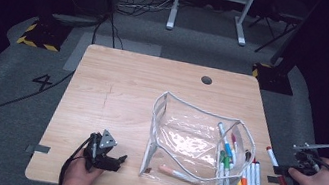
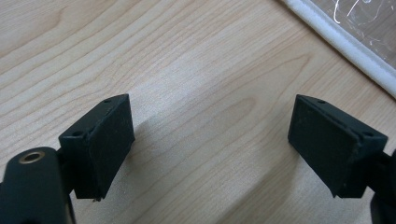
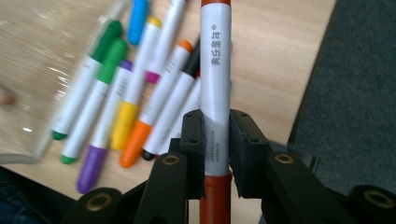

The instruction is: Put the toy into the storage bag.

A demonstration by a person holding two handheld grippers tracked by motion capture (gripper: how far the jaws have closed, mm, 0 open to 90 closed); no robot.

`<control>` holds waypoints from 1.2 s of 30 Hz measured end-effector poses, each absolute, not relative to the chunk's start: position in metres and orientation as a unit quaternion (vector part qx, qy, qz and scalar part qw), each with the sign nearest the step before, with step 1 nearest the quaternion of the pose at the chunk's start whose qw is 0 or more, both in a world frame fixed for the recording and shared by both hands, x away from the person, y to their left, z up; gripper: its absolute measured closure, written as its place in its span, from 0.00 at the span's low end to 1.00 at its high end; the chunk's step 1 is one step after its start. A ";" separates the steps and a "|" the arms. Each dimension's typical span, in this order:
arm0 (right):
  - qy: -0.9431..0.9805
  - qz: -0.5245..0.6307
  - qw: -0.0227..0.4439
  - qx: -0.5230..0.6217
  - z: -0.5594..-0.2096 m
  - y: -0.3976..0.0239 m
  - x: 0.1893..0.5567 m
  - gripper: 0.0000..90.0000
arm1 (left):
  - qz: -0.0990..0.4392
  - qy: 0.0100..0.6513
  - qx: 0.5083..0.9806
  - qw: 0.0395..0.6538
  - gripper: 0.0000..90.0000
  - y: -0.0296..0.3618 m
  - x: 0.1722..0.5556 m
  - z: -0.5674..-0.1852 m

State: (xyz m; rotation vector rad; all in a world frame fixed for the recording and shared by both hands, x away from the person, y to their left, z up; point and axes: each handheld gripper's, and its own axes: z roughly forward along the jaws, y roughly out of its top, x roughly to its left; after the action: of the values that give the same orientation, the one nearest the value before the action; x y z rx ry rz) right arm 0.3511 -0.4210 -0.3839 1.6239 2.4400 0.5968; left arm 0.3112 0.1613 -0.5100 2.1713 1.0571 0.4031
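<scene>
Red marker [image 3: 216,93] stood clamped between the closed jaws of the right gripper [image 1: 299,168], held off the table's [image 1: 119,80] right edge, near the loose markers [image 1: 249,178] and the clear pouch [image 1: 190,137]. Left gripper [image 1: 103,156] rested low at the near left, jaws apart on nothing.

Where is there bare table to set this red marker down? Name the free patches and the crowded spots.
Free: the far strip of the table between the clear pouch and the round hole, and the left half around the left gripper. Crowded: the near right corner, where the loose markers lie against the pouch, beside the red marker in the right gripper.
</scene>
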 end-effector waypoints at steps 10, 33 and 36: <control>0.837 0.239 0.087 0.484 -0.319 -0.388 0.358 0.85 | 0.155 0.406 0.834 0.340 0.16 0.161 0.311 -0.510; 0.901 0.278 0.056 0.328 -0.241 -0.276 0.359 0.85 | 0.155 0.407 0.834 0.340 0.16 0.161 0.311 -0.510; 0.910 0.276 0.047 0.307 -0.241 -0.259 0.358 0.85 | 0.156 0.406 0.834 0.340 0.16 0.161 0.311 -0.510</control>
State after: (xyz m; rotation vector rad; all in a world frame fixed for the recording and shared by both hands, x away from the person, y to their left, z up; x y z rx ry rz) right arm 0.3575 -0.2590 -0.2407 0.9362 2.7759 0.8435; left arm 0.3113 0.1614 -0.5100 2.1700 1.0574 0.4055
